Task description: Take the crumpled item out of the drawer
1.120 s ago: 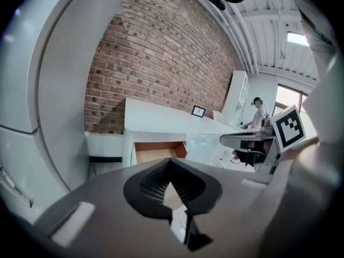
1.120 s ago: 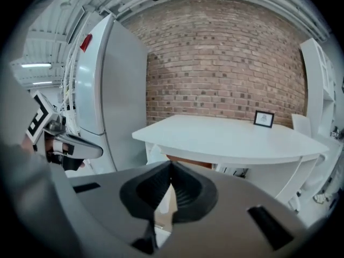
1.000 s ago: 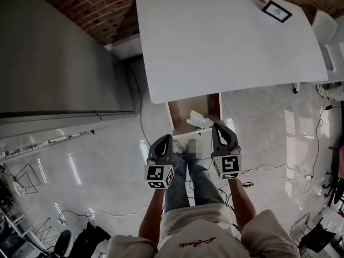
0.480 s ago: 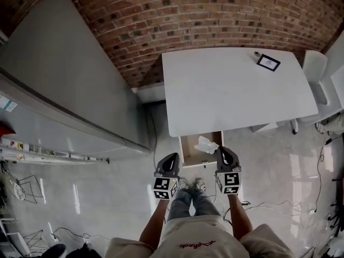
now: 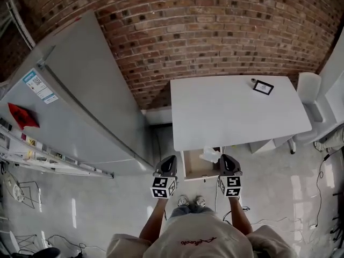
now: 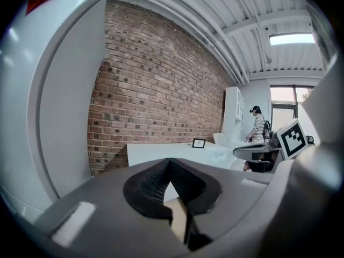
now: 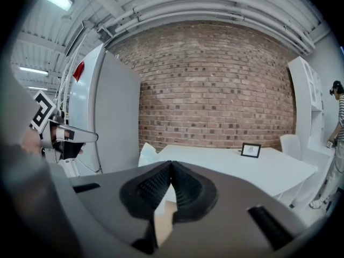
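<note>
The step in hand is the approach: the drawer [image 5: 194, 166] stands pulled open under the near edge of the white table [image 5: 231, 112], and the crumpled white item [image 5: 209, 155] lies inside it, toward the drawer's right side, untouched. Nothing has been grasped yet.

In the head view both tools hang level in front of the person, flanking the drawer. The left gripper [image 5: 167, 159] is just off the drawer's left wall, with the item at about 3 o'clock from its tip. The right gripper [image 5: 226, 158] is just beside the drawer's right wall, with the item near it at about 9 o'clock.

The left gripper [image 6: 170, 168] has its ribbed pads pressed together at the tips with nothing between them. The right gripper [image 7: 171, 168] is likewise closed tip to tip and empty; both point toward the brick wall rather than down.

By my reading, the right gripper is the nearer one. It needs to spread its jaws, tip downward into the drawer and straddle the wad before closing.
</note>
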The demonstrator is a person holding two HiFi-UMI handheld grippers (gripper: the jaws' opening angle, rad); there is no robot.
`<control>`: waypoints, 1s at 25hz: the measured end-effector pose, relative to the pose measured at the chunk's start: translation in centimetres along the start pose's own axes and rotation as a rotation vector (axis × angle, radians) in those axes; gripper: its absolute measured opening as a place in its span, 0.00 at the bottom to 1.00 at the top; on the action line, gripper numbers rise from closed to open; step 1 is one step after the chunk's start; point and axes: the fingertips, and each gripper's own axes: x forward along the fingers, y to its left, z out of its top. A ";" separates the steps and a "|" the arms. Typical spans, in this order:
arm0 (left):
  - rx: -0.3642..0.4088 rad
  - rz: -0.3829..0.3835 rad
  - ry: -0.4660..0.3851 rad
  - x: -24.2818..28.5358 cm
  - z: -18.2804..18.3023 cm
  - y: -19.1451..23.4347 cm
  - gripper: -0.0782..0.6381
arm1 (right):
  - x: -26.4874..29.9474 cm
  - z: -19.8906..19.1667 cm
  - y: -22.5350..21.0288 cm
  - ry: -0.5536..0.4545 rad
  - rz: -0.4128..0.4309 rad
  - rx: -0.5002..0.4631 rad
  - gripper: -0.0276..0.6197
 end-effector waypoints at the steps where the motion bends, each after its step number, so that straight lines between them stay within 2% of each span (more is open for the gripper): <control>1: 0.002 0.004 -0.010 -0.1 0.6 0.1 0.12 | -0.1 0.5 -0.2 -0.007 -0.002 -0.004 0.06; 14: 0.043 0.029 -0.065 -1.3 3.5 0.2 0.12 | -1.5 3.7 -0.6 -0.064 -0.005 -0.003 0.06; 25: 0.030 0.038 -0.081 -0.9 4.6 1.2 0.12 | -0.8 5.2 -0.8 -0.089 -0.013 0.018 0.06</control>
